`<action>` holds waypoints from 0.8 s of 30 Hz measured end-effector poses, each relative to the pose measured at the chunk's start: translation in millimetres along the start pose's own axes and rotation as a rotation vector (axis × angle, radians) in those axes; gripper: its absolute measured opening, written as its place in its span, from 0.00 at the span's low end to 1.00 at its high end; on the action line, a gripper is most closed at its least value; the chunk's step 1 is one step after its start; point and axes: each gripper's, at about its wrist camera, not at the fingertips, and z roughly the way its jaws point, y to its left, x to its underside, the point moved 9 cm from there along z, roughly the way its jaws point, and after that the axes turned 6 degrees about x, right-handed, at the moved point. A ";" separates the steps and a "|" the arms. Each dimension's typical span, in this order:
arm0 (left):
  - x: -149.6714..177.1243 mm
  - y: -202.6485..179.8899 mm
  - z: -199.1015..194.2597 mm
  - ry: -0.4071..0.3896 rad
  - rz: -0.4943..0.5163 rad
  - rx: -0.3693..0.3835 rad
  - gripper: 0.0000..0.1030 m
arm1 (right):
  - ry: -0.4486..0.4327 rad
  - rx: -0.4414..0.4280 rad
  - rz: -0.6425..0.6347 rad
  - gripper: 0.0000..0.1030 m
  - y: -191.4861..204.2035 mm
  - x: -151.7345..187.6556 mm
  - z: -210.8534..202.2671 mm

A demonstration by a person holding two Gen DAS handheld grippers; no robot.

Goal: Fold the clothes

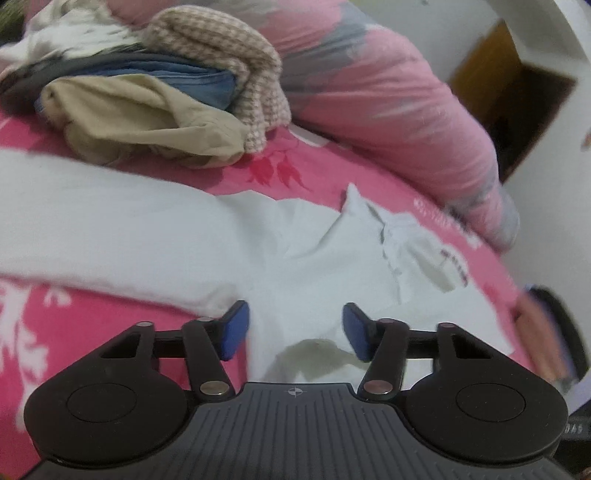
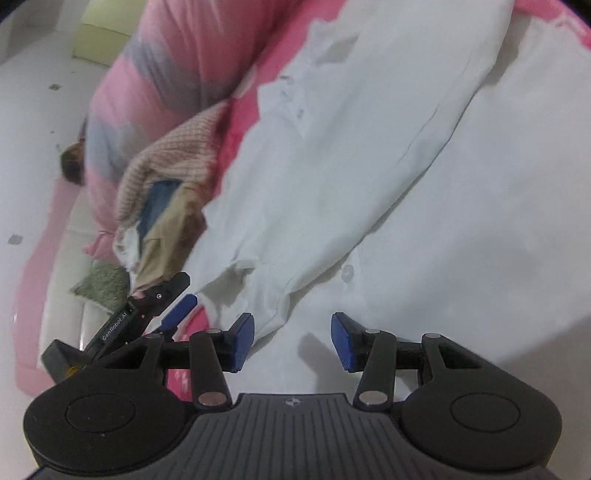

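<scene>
Jaws of both the left gripper (image 1: 295,330) and right gripper (image 2: 292,341) stand part-open, holding nothing. Between them lies a rumpled white cotton shirt (image 2: 369,166) with buttons, spread on the pink floral bed (image 1: 74,325).

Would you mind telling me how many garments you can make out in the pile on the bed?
4 at least: a houndstooth knit on the right, a blue denim piece beneath, a tan garment in front, and a white patterned one behind. More may be hidden underneath.

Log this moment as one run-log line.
white shirt spread on bed | left gripper open over shirt | right gripper open over shirt
</scene>
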 end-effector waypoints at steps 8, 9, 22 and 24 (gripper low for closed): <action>23.0 -10.3 2.2 0.015 0.246 -0.015 0.43 | 0.000 0.007 0.035 0.45 0.8 2.1 13.3; 25.3 -11.3 2.0 0.016 0.266 -0.014 0.43 | 0.003 0.007 0.040 0.44 1.2 3.1 14.5; 40.9 -10.8 11.1 0.063 0.261 0.054 0.33 | 0.021 0.050 0.037 0.41 13.8 9.1 34.8; 40.8 -7.1 13.0 0.063 0.222 0.065 0.31 | 0.016 0.061 0.031 0.41 16.3 10.5 37.9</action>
